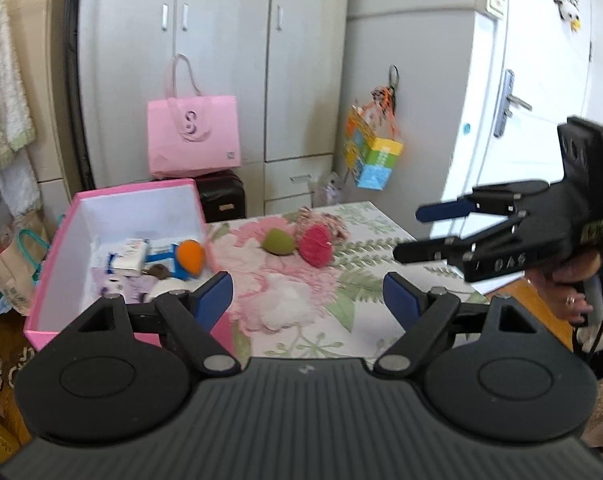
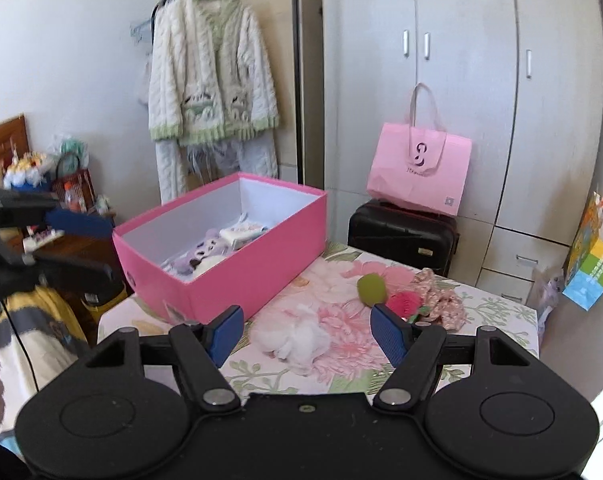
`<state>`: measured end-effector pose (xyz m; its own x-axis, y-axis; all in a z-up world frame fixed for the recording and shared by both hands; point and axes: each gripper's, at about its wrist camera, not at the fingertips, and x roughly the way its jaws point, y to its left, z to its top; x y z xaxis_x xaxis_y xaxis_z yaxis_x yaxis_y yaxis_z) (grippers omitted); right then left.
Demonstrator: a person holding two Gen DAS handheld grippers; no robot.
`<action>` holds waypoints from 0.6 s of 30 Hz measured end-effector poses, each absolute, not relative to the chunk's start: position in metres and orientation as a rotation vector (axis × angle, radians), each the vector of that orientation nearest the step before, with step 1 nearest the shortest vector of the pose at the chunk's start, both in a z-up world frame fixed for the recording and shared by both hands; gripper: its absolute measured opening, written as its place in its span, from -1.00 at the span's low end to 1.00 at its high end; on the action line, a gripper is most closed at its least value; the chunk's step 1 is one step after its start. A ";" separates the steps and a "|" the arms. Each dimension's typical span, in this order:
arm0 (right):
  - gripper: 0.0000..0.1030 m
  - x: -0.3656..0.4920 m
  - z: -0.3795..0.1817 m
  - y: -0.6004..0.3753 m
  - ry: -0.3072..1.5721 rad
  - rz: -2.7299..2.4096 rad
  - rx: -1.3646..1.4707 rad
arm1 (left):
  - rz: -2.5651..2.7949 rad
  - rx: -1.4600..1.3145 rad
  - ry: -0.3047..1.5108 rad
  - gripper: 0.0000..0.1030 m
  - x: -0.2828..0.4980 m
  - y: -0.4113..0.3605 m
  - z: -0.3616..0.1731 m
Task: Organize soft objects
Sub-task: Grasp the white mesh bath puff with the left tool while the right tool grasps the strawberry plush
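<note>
While both grippers hang above the near edge of the table (image 1: pixel 381 216), neither holds anything. Nearest in the left wrist view, the left gripper (image 1: pixel 308 300) has its blue pads spread wide with only tablecloth between them; the right gripper (image 2: pixel 307 334) stands likewise parted and empty in its own view. Just beyond the pads lies a white fluffy puff (image 2: pixel 293 340) on the floral cloth. Further in, a green sponge (image 2: pixel 371 289) and a red sponge (image 2: pixel 403 303) lie side by side, touching or nearly so, with a crumpled floral scrunchie (image 2: pixel 441 296) just behind the red one. To the left of these the open pink box (image 2: pixel 237 276) sits on the table's left part; inside it are an orange sponge (image 1: pixel 190 258) against the right wall, a purple plush (image 2: pixel 199 258) and some white packets (image 1: pixel 131 256). A hand (image 1: pixel 577 280) grips the right gripper's handle at the right edge of the left wrist view. Behind the table stand a black suitcase (image 2: pixel 401 236) with a pink bag (image 2: pixel 419 168) on top, then the grey wardrobe (image 2: pixel 461 60), and a white cardigan (image 2: pixel 209 68) hangs on a rail to the left.
</note>
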<state>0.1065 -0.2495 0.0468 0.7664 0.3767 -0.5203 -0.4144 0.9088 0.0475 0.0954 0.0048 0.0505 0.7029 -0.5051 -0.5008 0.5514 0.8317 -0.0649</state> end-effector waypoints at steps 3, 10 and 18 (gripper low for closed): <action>0.45 0.109 0.042 -0.266 0.529 0.456 -0.035 | -0.590 0.113 0.537 0.59 0.102 -0.013 0.040; 0.46 0.132 0.021 -0.281 0.484 0.469 -0.031 | -0.530 0.203 0.536 0.59 0.123 -0.058 0.010; 0.45 0.182 -0.019 -0.292 0.541 0.488 0.028 | -0.441 0.251 0.573 0.59 0.165 -0.097 -0.032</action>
